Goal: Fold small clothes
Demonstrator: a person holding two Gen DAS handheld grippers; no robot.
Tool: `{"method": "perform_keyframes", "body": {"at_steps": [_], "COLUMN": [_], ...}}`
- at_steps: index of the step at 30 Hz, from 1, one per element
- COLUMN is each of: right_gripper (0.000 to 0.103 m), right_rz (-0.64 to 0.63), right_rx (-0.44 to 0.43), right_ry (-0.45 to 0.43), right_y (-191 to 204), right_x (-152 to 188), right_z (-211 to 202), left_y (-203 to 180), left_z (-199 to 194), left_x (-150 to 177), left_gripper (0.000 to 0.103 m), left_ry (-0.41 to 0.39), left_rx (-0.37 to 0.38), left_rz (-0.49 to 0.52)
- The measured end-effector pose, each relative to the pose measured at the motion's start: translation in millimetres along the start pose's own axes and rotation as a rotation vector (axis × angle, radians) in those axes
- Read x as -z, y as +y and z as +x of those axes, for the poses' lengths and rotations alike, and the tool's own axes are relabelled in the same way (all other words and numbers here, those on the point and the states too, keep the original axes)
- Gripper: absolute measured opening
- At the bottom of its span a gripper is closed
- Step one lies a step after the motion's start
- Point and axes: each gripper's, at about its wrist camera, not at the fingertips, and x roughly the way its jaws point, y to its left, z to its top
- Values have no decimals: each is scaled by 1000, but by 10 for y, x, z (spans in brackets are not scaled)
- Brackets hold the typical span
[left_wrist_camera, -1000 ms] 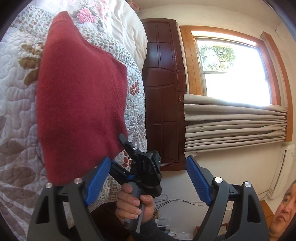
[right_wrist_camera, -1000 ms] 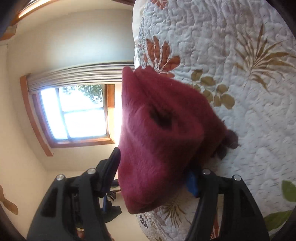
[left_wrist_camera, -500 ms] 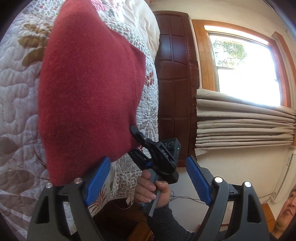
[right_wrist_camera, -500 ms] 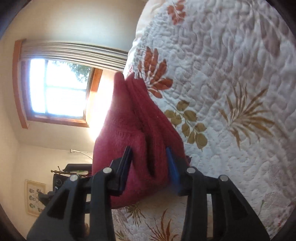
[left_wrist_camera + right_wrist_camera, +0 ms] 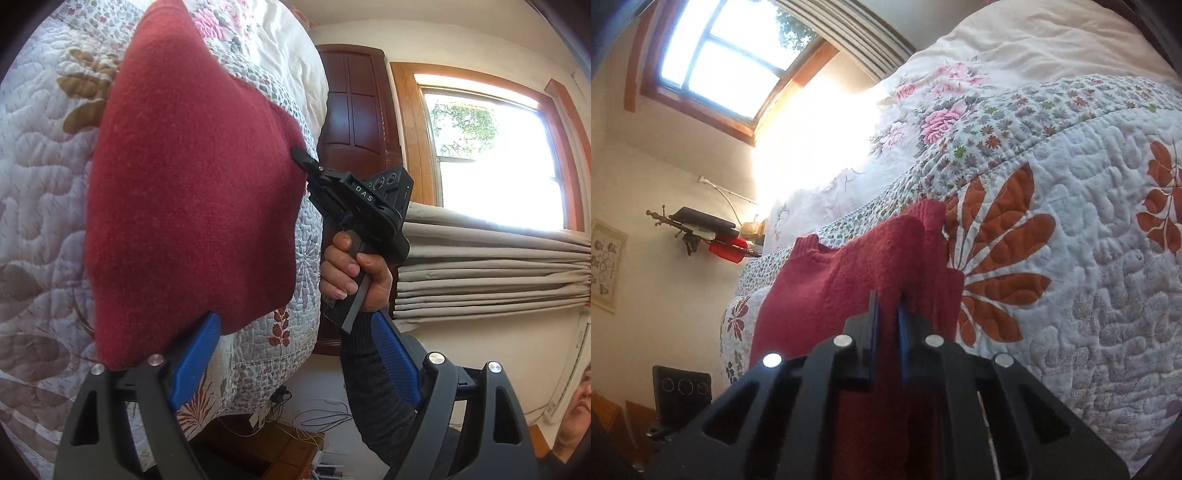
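A dark red knit garment (image 5: 192,192) lies spread on the quilted bed (image 5: 40,206). My left gripper (image 5: 295,354) stands open at the garment's near edge, and that edge rests against its left blue pad (image 5: 195,350). In the left wrist view my right gripper (image 5: 301,157), held by a hand (image 5: 351,266), pinches the garment's right edge. In the right wrist view the right gripper (image 5: 887,317) is shut on a raised fold of the red garment (image 5: 831,280), and cloth hangs down between its fingers.
The bed's side drops off just right of the garment, with a floral pillow (image 5: 1015,48) at the head. Beyond stand a dark wooden door (image 5: 354,122), a bright window (image 5: 491,155) and gathered curtains (image 5: 491,273). Cables (image 5: 321,410) lie on the floor.
The right gripper closed from open to shut on the garment's edge and moved up along the bed's side, lifting a fold. The left gripper stayed open at the near edge.
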Motion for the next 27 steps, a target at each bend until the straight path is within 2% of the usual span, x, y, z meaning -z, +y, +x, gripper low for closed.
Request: {"method": "perform_keyframes", "body": {"at_steps": [3,5,6,8,10,12,14,16,18,20,24,27], "right_gripper": [14,31,37,59,67,73,88,89,90,90,90,90], "right_rz": [71,61,67,98,118,152,197,233,235,211,167,151], "right_rx": [35,24,2,-46,-106,-180,-278,-365,-405,-435,-458,-472], "right_ry": [38,21,13,-3,-6,25,85,157,208,249,305,340], "right_y": [-293,-320,-333,-384,-483,-630,-785,-890,-923,-884,-759,-691], "right_x": [61,103,105,96,82,58,31,7,-11,-13,-5,-13], "right_z": [191,157,102,-61,-205,-266,-232,-127,-22,70,194,273], "left_y": [12,-58,-94,-139,-205,-252,-235,-141,0,120,282,357], "left_z": [72,66,35,-79,-259,-484,-669,-773,-775,-710,-431,-252], "left_x": [-10,8,33,93,149,194,192,139,65,-13,-158,-229], "left_gripper": [84,84,84,84,84,87,90,91,91,91,91,92], "left_ry": [-18,-28,-34,-55,-93,-144,-196,-220,-210,-188,-118,-95], "left_rx": [13,9,13,13,6,-10,-47,-118,-156,-171,-161,-151], "left_rz": [-37,-30,-23,-30,-25,-14,-10,-25,-58,-74,-59,-57]}}
